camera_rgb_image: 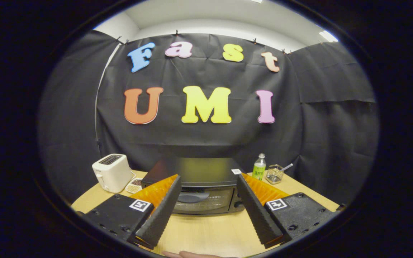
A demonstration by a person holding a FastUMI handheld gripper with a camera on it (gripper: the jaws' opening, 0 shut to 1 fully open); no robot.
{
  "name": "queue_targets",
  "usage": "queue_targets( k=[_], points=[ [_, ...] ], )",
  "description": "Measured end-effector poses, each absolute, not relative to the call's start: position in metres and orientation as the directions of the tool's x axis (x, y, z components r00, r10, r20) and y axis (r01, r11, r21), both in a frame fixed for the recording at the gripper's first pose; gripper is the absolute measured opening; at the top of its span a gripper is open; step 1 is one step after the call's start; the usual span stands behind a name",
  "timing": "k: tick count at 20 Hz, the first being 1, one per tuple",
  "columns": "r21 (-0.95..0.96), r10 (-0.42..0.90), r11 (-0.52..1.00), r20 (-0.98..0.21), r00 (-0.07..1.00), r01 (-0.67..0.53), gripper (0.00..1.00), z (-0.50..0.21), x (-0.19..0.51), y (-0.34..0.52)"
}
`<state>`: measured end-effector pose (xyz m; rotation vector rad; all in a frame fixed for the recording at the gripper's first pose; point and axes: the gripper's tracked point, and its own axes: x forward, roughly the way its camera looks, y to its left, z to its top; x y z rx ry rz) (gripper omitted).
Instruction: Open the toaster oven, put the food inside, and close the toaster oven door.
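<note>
Gripper (208, 186) held above the wooden tabletop (206, 231), fingers spread wide apart, nothing between them. Toaster oven (195, 179) sits just ahead, framed between the fingertips; door shut, handle (193, 197) across the glass front. White pop-up toaster (112, 172) to the left of the oven, with a small dish of food (134, 185) between the two, contents too small to identify. To the right of the oven: green-labelled bottle (259, 167), then a clear container (274, 174) holding a utensil. Part of a hand (188, 254) shows below the fingers.

Wooden table (206, 233) carries toaster oven (195, 186), white toaster (112, 172), dish (134, 185), bottle (259, 167), wire basket (275, 174)
</note>
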<state>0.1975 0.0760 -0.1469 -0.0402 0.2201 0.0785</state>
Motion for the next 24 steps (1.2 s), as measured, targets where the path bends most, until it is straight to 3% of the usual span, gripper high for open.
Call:
queue_targets(
  k=[6,11,14,24],
  points=[
    [-0.001,0.082,0.996,-0.353,0.932,-0.088,1.00,-0.210,0.250,0.101],
    [-0.012,0.026,0.999,-0.378,0.926,-0.033,1.00,-0.232,0.273,0.103],
    [-0.018,0.052,0.998,-0.402,0.914,-0.065,1.00,-0.241,0.283,0.111],
    [-0.027,0.070,0.995,-0.470,0.880,-0.094,1.00,-0.248,0.238,0.104]
  ],
)
